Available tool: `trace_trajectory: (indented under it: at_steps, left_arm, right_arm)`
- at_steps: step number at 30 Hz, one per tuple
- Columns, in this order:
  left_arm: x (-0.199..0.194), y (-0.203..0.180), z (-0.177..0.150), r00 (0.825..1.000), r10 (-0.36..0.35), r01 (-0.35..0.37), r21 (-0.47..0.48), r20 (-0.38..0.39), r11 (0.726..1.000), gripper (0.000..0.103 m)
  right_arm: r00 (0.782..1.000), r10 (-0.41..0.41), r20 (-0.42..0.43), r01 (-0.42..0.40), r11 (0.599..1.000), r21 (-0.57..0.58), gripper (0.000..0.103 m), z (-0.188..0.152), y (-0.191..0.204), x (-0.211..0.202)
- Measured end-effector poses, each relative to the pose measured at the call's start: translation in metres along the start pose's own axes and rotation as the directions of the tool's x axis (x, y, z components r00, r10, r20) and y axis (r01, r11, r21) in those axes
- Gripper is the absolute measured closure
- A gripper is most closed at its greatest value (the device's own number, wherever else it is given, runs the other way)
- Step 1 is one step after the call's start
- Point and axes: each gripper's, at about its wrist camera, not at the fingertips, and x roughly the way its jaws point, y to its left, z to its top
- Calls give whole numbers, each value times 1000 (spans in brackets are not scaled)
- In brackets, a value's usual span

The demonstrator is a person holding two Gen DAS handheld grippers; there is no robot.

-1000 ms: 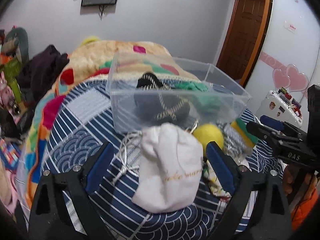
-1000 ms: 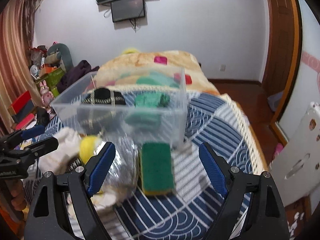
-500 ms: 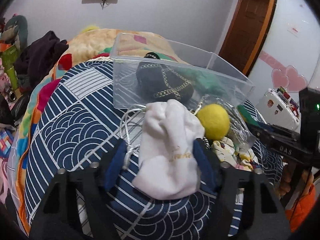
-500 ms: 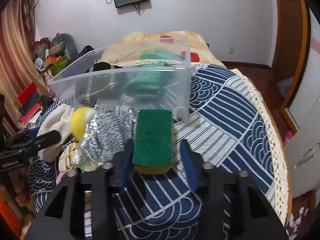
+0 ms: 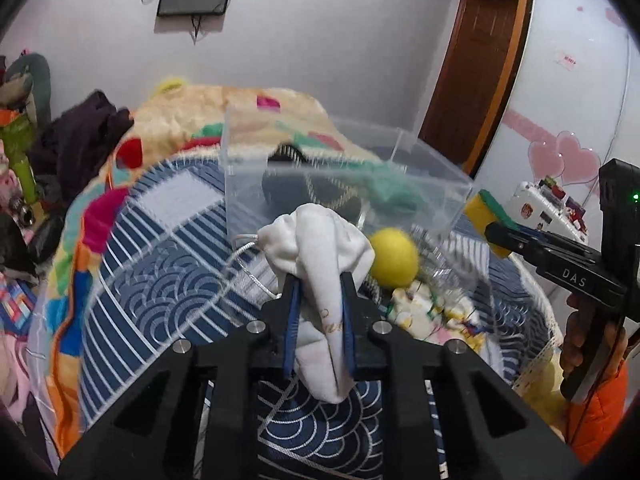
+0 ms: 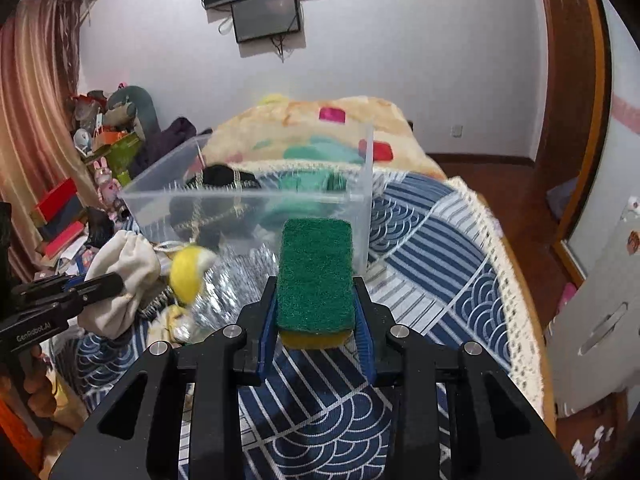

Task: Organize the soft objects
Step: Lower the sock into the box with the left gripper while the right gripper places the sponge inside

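The left gripper (image 5: 319,286) reaches level from the frame's bottom, clamped on a white pouch (image 5: 322,256) — long axis pointing away, toward the clear box (image 5: 344,184) at centre. The right gripper (image 6: 315,294) likewise pinches a green sponge (image 6: 316,272), lengthwise toward the box.

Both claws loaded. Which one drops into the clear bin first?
Right, probably. The right claw holds the green-and-yellow sponge close before the clear plastic bin; the left claw, gripping the white drawstring pouch, sits lower.
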Motion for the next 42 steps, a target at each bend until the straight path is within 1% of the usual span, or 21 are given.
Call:
trace_trajectory:
  at_steps: [5, 10, 16, 21, 23, 26, 28, 31, 34, 39, 42]
  left_arm:
    - [-17, -3, 16, 998, -13, 13, 4, 56, 1000, 85]
    - [-28, -9, 39, 993, -10, 7, 24, 121, 1000, 85]
    - [-28, -18, 69, 980, 40, -55, 71, 197, 996, 85]
    - [-13, -13, 84, 974, 76, -91, 60, 211, 994, 85]
    - [-3, -11, 89, 976, 77, -91, 56, 202, 994, 85]
    - [16, -7, 94, 981, 84, -94, 55, 173, 994, 85]
    - [33, -6, 93, 987, 85, -94, 64, 134, 993, 85]
    - [53, -5, 90, 991, 100, -107, 78, 89, 991, 85]
    - [66, -3, 89, 992, 105, -110, 76, 70, 991, 85]
    - [81, 1, 95, 996, 79, -81, 53, 41, 995, 85]
    - [89, 0, 99, 997, 78, -79, 57, 28, 995, 85]
  right_arm:
    - [998, 11, 61, -11, 1000, -3, 72, 15, 3, -13]
    - [993, 13, 117, -9, 999, -33, 72, 31, 11, -21]
    - [984, 23, 177, -15, 999, -50, 72, 53, 18, -20]
    - [980, 46, 195, -39, 998, -38, 72, 68, 24, -4]
    - [981, 59, 187, -54, 998, -34, 72, 71, 26, 6]
    - [986, 59, 156, -52, 998, -43, 72, 73, 31, 22]
    - [993, 47, 110, -40, 997, -64, 72, 74, 35, 43]
    - [998, 39, 43, -35, 997, -74, 72, 76, 34, 70]
    - [999, 42, -9, -42, 996, -74, 72, 76, 36, 88]
    - [997, 36, -69, -40, 997, -65, 72, 71, 36, 101]
    - [996, 44, -73, -48, 998, -49, 72, 71, 33, 95]
